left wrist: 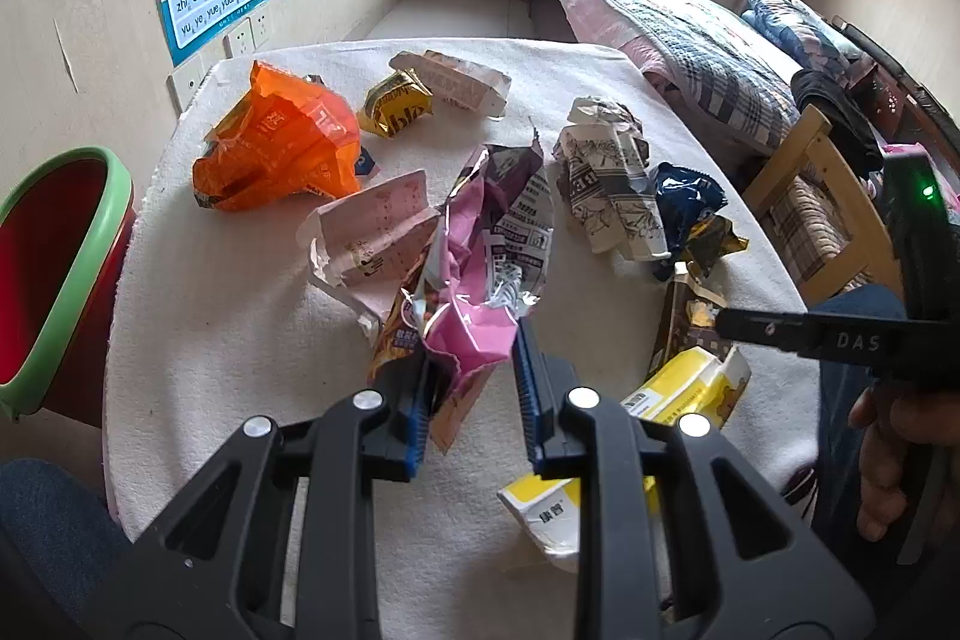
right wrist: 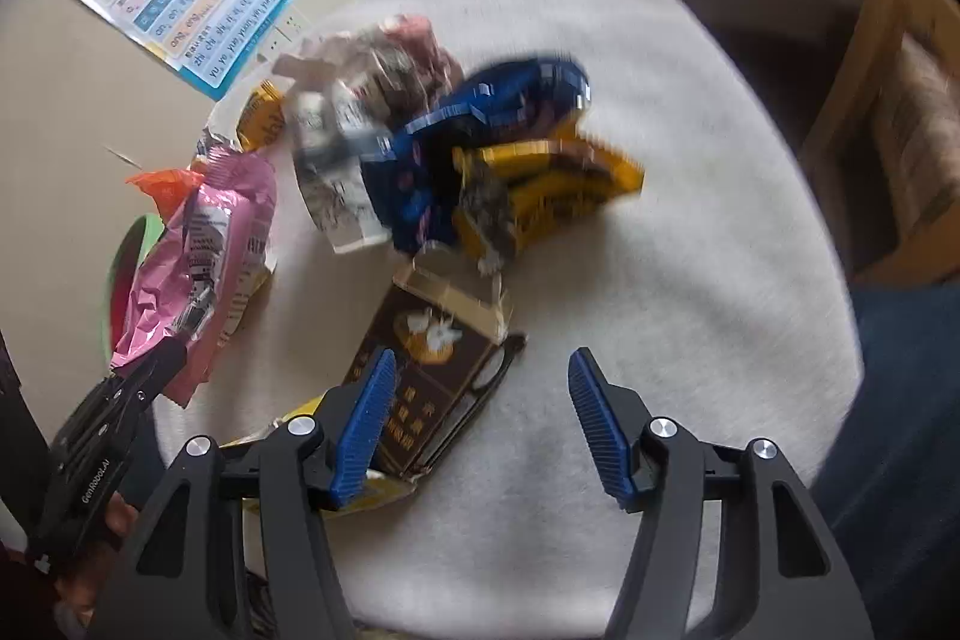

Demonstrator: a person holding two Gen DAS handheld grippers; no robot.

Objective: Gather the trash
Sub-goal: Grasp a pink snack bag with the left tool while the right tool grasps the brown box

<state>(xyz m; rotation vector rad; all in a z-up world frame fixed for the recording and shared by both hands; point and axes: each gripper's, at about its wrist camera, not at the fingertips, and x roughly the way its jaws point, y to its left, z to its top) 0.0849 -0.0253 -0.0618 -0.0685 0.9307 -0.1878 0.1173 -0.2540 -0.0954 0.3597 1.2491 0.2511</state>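
An orange bag (left wrist: pixel 276 148) lies far left on the white table cloth (left wrist: pixel 240 340), with a pink and silver wrapper (left wrist: pixel 474 280) near the middle and a black-and-white printed paper (left wrist: pixel 612 184) to its right. A yellow and white box (left wrist: pixel 690 388) sits near right beside a dark blue packet (left wrist: pixel 684 202), and the bin (left wrist: pixel 54 280) at left is red with a green rim. The bed cover (left wrist: pixel 690 34) at far right is blue and white plaid

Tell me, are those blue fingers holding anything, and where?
The left gripper pinches the pink wrapper by its near, crumpled end, between its two fingers. The right gripper is open and holds nothing.
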